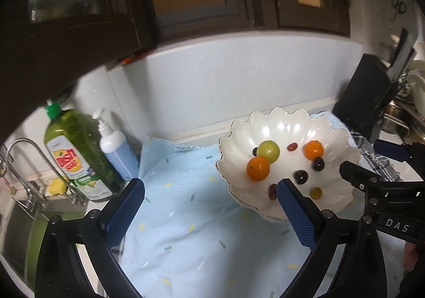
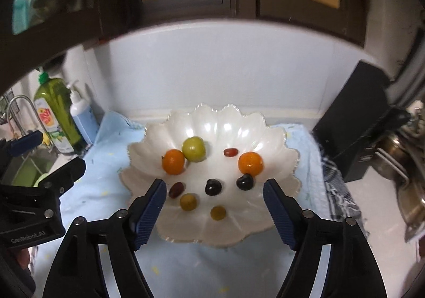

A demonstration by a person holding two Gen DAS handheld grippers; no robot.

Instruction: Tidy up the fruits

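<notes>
Resting on a pale blue cloth (image 2: 87,191) spread over the desk, a scalloped white bowl (image 2: 276,138) is seen holding two oranges (image 2: 173,162), a green fruit (image 2: 194,149) and several small dark and yellow ones. Both the left tongs (image 1: 209,207) and the right tongs (image 2: 213,209) are held wide apart with nothing between them, the right pair just before the bowl's near rim. A green dish-soap bottle (image 1: 77,149) is seen beside the sink.
</notes>
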